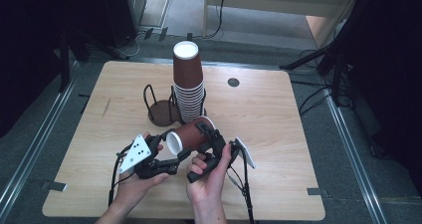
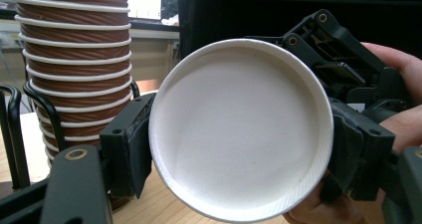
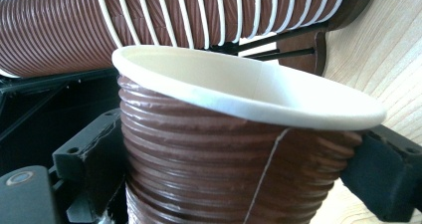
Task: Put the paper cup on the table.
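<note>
brown cup point(image 1: 191, 134) held sideways, bare table edge point(image 1: 278, 204) beside, stack point(image 1: 189, 84) behind

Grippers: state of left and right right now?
Left gripper: shut on the paper cup's base end.
Right gripper: shut on the same cup near its rim.

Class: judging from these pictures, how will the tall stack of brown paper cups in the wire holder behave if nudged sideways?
The stack of cups probably tips easily: it rises well above the wire holder. Being paper, it is likely light, so a small push may sway it.
</note>
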